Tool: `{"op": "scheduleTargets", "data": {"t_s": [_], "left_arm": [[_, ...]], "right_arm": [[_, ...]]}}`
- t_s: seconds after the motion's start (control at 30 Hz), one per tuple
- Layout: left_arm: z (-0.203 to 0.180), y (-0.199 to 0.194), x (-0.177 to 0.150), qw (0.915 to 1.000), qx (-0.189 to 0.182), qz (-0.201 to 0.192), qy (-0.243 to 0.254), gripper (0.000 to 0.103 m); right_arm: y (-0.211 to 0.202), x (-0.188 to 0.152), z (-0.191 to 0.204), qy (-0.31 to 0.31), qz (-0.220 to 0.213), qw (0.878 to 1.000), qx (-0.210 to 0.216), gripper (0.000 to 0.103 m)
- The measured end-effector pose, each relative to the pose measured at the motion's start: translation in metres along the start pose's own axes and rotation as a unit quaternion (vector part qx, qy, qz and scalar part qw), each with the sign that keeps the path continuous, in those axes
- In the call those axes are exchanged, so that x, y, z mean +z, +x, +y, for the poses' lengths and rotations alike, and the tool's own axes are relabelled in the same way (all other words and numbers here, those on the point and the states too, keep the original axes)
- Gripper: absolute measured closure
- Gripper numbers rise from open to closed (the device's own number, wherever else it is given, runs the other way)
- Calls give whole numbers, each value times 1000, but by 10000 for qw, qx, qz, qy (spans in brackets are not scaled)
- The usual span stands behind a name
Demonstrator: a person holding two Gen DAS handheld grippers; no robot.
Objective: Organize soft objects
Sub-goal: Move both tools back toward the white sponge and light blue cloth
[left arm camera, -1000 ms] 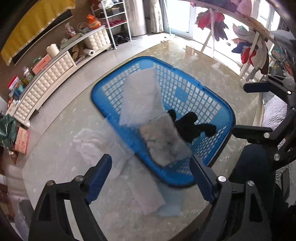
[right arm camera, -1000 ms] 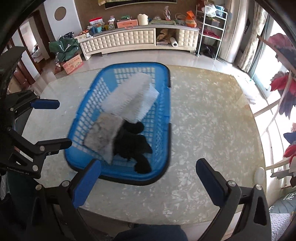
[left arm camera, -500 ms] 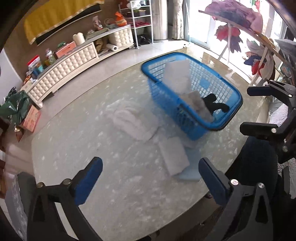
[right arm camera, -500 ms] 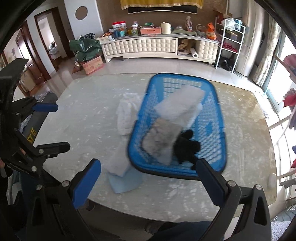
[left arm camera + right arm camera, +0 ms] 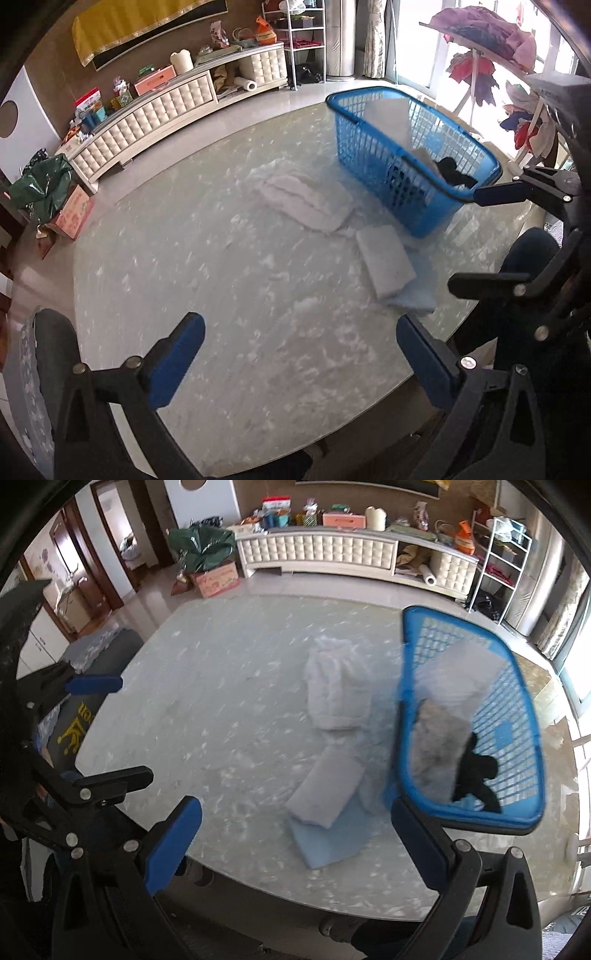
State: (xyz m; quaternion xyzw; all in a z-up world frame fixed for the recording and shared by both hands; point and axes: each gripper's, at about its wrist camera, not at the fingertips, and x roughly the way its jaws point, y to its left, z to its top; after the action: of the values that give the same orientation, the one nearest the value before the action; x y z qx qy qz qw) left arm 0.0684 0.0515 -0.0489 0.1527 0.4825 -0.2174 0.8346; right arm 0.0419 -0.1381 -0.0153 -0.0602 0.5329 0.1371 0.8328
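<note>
Hovering over bare bench [image 5: 229, 295], both sets of fingers [image 5: 173, 363] [image 5: 173, 845] spread wide, empty. Folded towel [image 5: 388, 260] lies near the front edge, well apart, beside the basket [image 5: 373, 162].

No text on anything here is legible.

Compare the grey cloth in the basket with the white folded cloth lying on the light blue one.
The grey cloth leans inside the blue basket; the white folded cloth lies flat on the table. The grey cloth touches a black item; the white one rests on the light blue cloth. Both are folded, soft rectangles.
</note>
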Motion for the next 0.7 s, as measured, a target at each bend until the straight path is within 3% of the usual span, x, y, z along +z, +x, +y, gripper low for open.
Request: {"op": "scheduleTargets", "data": {"t_s": [0.27, 0.47, 0.7], "left_arm": [[28, 25, -27, 9988, 230, 140, -397, 0], [47, 48, -39, 9972, 180, 341, -643, 0], [59, 78, -41, 9948, 62, 369, -944, 0]], "right_arm": [[42, -6, 22, -57, 472, 9989, 15, 2], [65, -9, 33, -80, 699, 9975, -49, 2], [99, -9, 23, 338, 947, 9948, -155, 12]]}}
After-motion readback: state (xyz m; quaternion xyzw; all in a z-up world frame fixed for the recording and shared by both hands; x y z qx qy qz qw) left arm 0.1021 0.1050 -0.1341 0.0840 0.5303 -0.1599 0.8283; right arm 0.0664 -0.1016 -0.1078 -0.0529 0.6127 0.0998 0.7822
